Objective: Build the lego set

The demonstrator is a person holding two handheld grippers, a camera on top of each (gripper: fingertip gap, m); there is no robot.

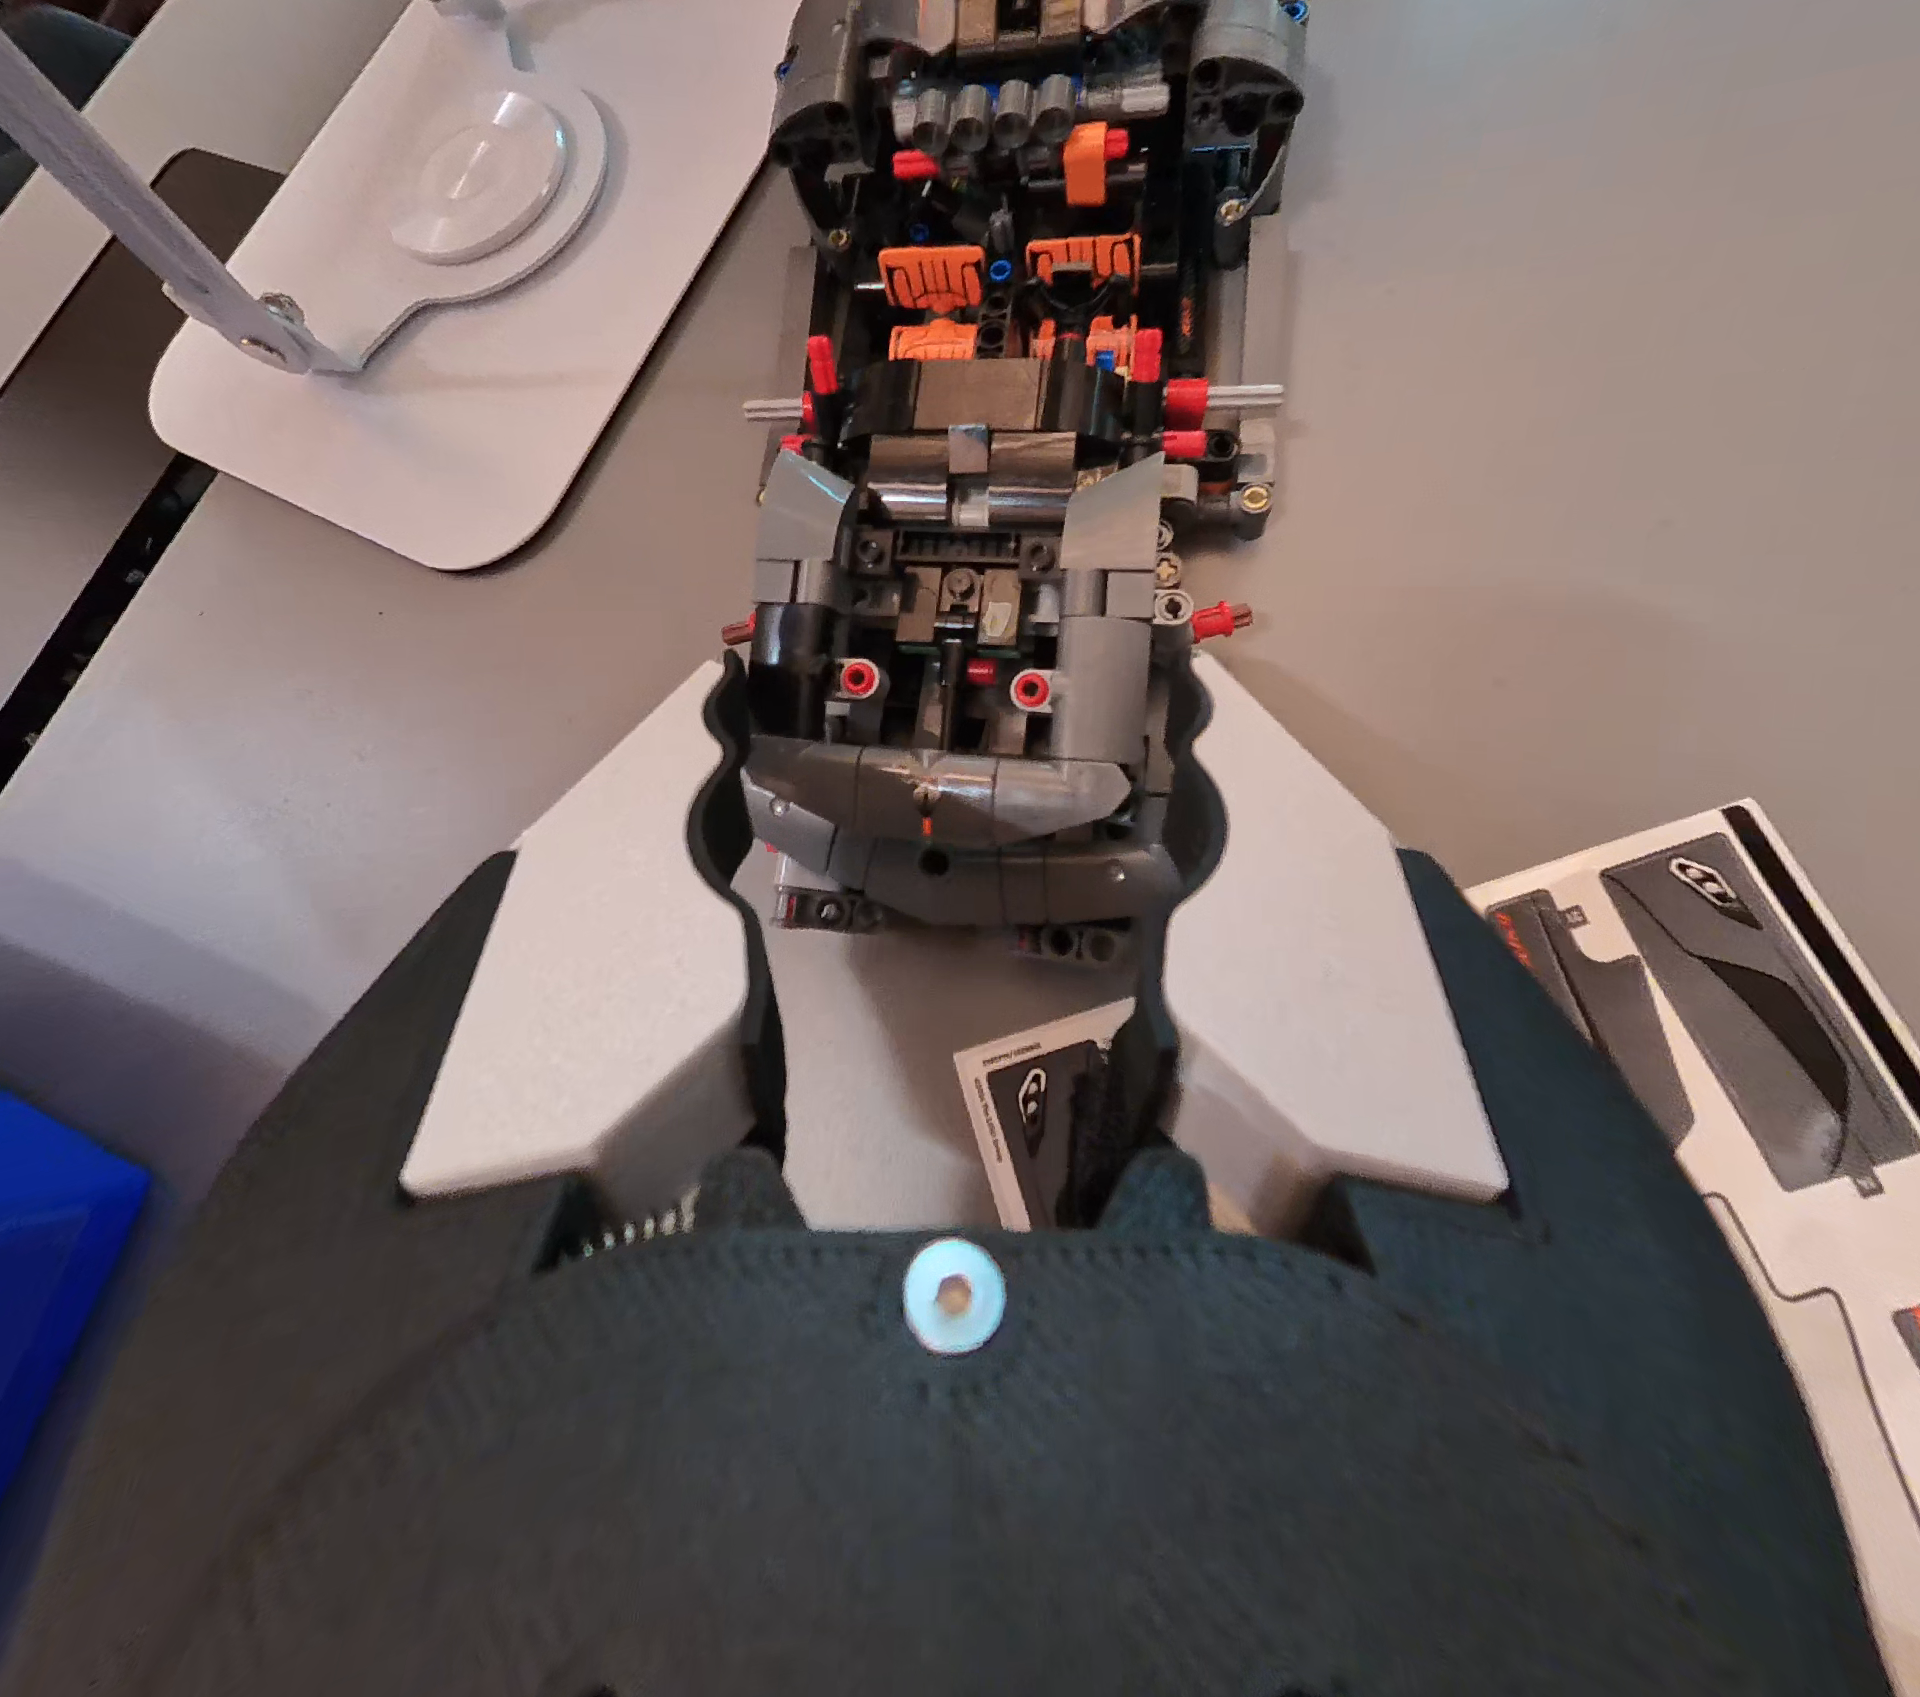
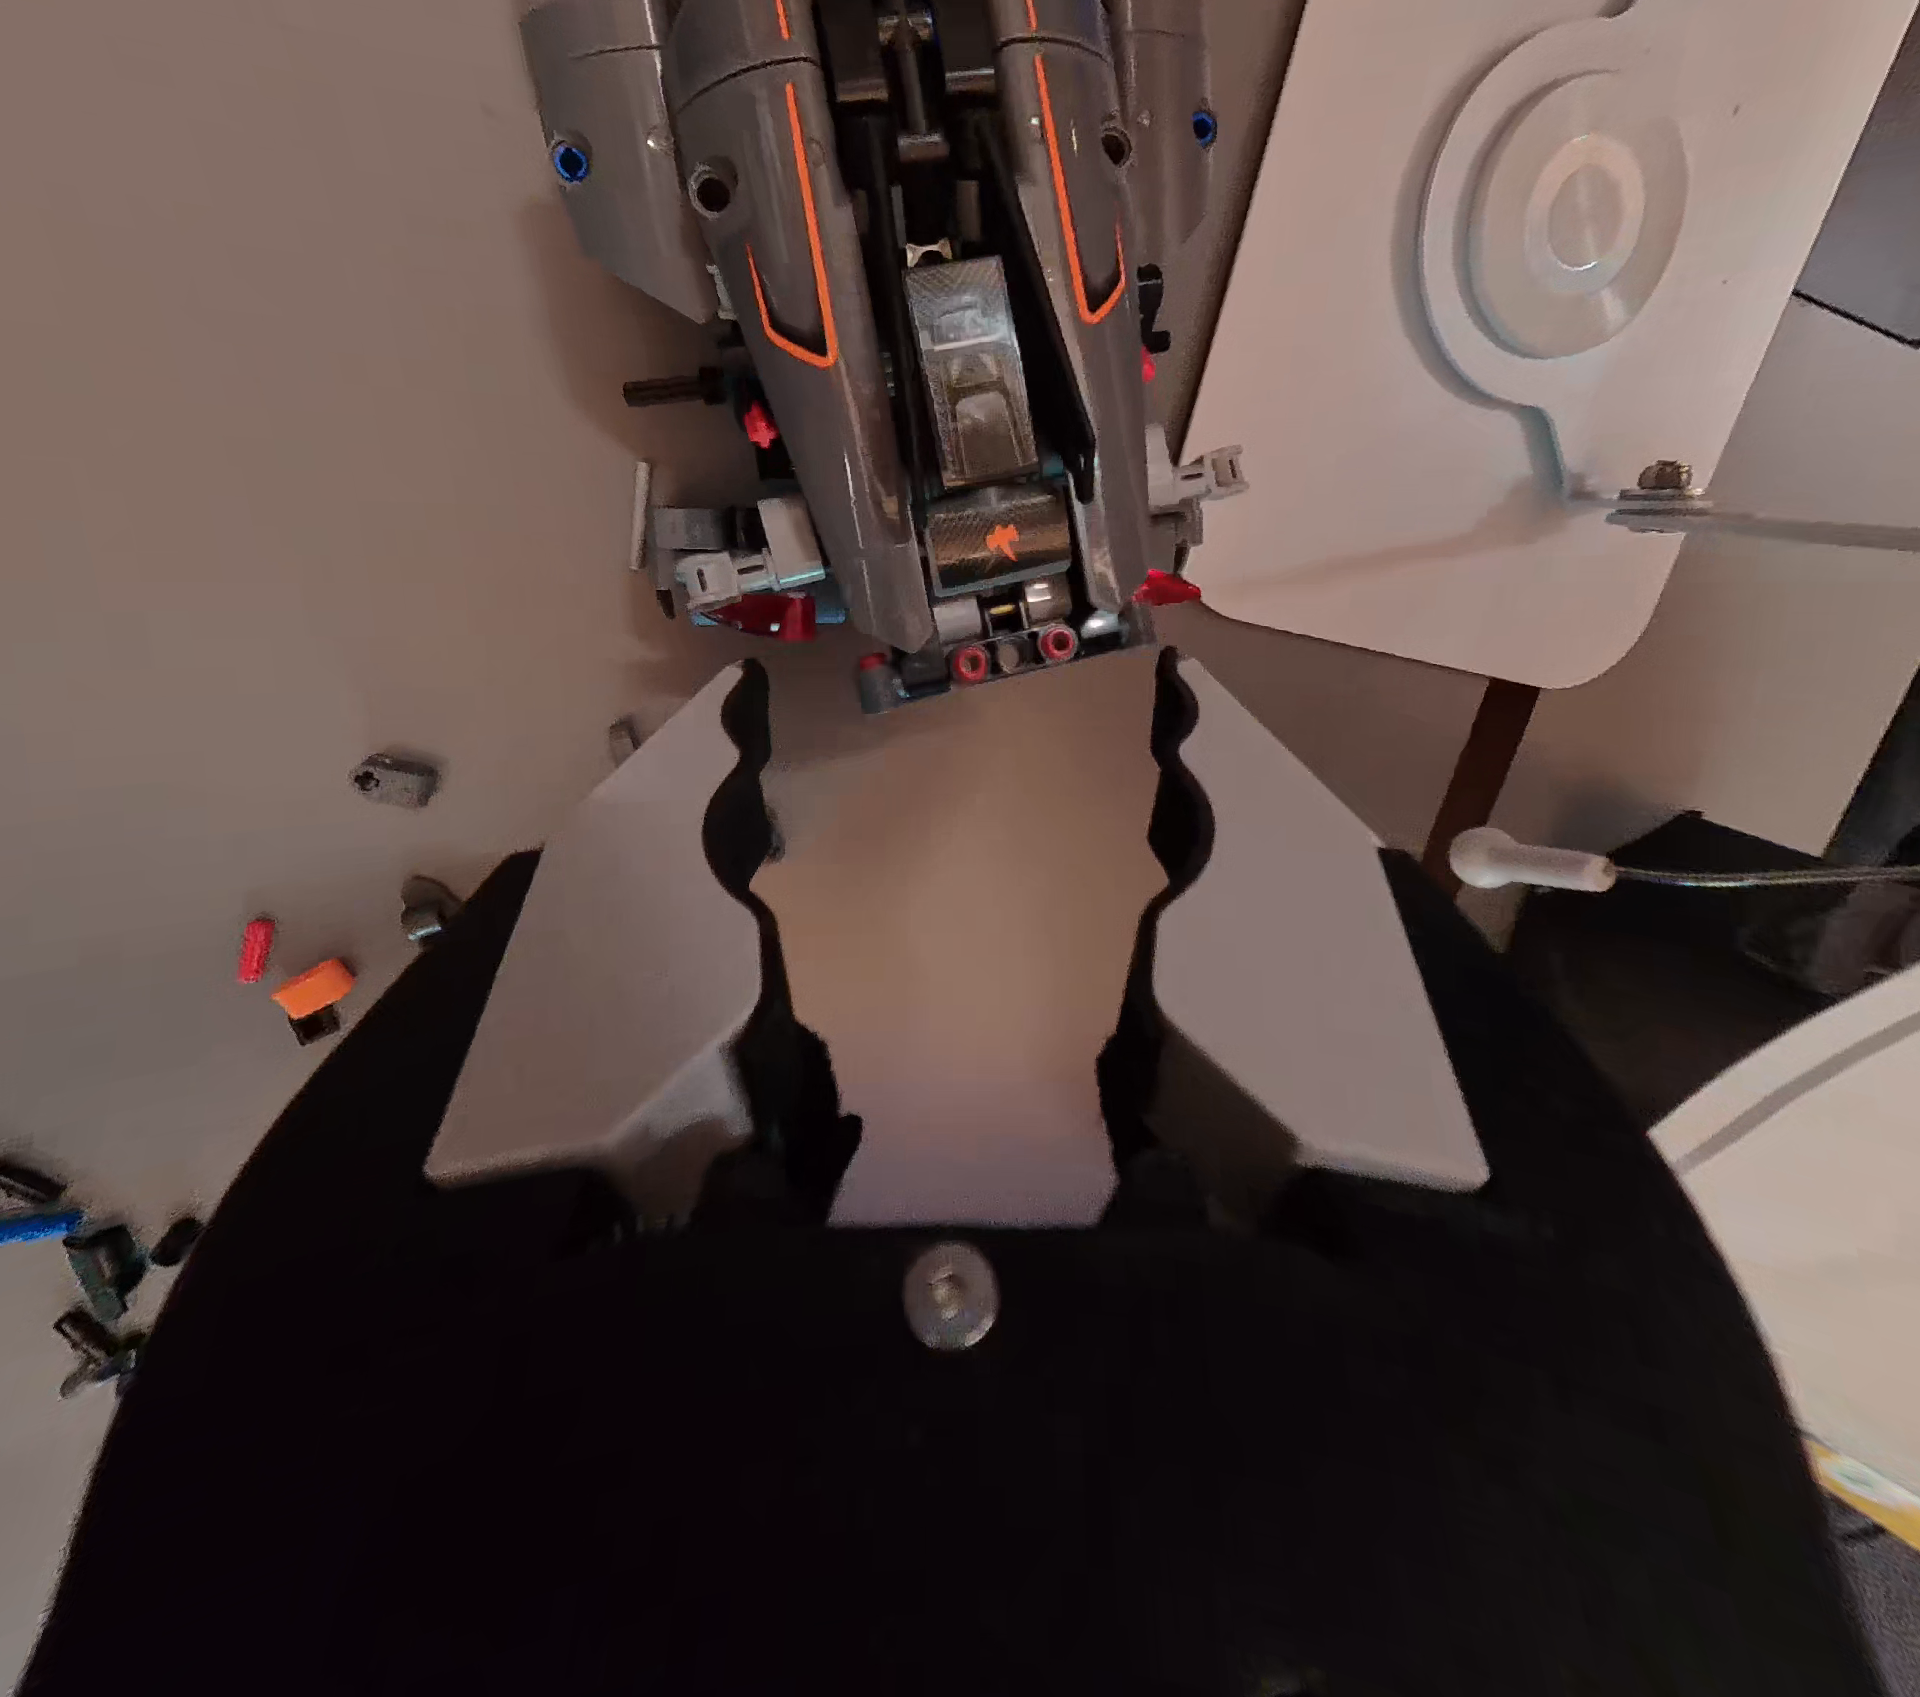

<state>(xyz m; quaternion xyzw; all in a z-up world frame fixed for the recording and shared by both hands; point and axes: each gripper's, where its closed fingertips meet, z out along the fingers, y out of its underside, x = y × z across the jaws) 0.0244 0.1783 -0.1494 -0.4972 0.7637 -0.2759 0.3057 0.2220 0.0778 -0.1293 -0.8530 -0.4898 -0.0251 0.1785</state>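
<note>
A long grey, black and orange lego car (image 1: 997,504) lies on the grey table (image 1: 1558,297), its front end towards my left gripper. My left gripper (image 1: 961,673) is open, and the car's front bumper sits between the black pads (image 1: 717,816). I cannot tell whether the pads touch it. In the right wrist view the car's rear end (image 2: 914,245) shows grey panels with orange stripes. My right gripper (image 2: 956,668) is open and empty, with its tips just short of the car's rear edge.
A white lamp base (image 1: 436,224) stands beside the car and also shows in the right wrist view (image 2: 1507,245). A sheet with printed car panels (image 1: 1714,1024) lies at the right. Loose pieces include an orange one (image 2: 312,987) and a grey one (image 2: 395,780). A blue object (image 1: 62,1232) is at the lower left. Tip to tip, the grippers are about 25 cm apart. The blue object (image 1: 62,1232) is closer to my left gripper, around 20 cm from its tips; the right tips are 40 cm off.
</note>
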